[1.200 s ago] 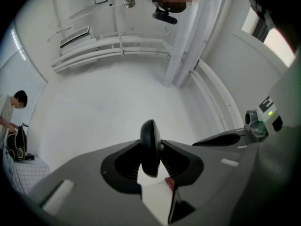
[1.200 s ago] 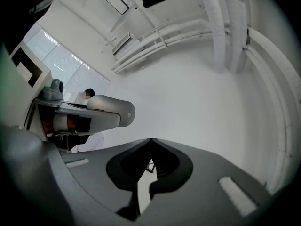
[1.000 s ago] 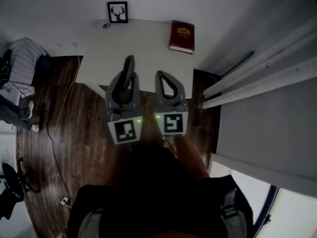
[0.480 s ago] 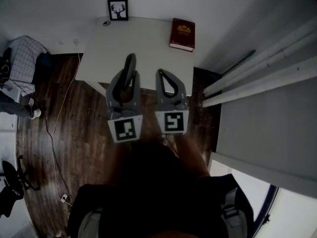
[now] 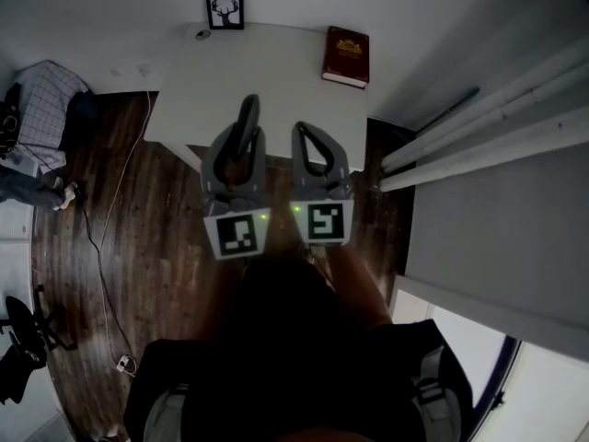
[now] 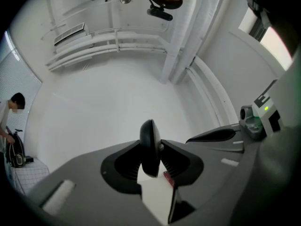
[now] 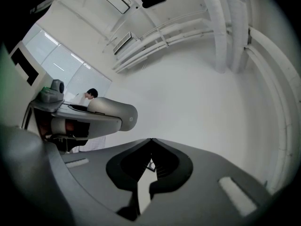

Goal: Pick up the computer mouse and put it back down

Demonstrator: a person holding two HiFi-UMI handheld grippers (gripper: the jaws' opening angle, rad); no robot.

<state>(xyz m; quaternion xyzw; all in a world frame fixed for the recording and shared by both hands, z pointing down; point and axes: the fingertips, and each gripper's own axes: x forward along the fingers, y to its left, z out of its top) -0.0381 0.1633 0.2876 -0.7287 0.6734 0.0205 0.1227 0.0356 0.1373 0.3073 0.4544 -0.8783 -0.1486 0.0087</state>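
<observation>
Mouse (image 6: 149, 134), smooth black rounded plastic, stands on edge, pinched in left gripper's (image 6: 152, 150) ribbed pads and held in the air by the counter's (image 5: 276, 81) near edge. Right gripper (image 7: 150, 141) closed, empty. Risk: slick curved shell plus narrow pinch, so it may twist or slip out. Farther on: matte white counter, red hardback book (image 5: 346, 55).

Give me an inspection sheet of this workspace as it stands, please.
Surface: white table, against the wall.
Job's things: computer mouse held on edge, off the table.
Clutter: red book, framed picture, small round object along the table's far edge.
Grippers: left gripper shut on the mouse; right gripper shut, empty.
Cables: one cable trailing over the wood floor, left.
Surroundings: office chair, white pipes at right.
</observation>
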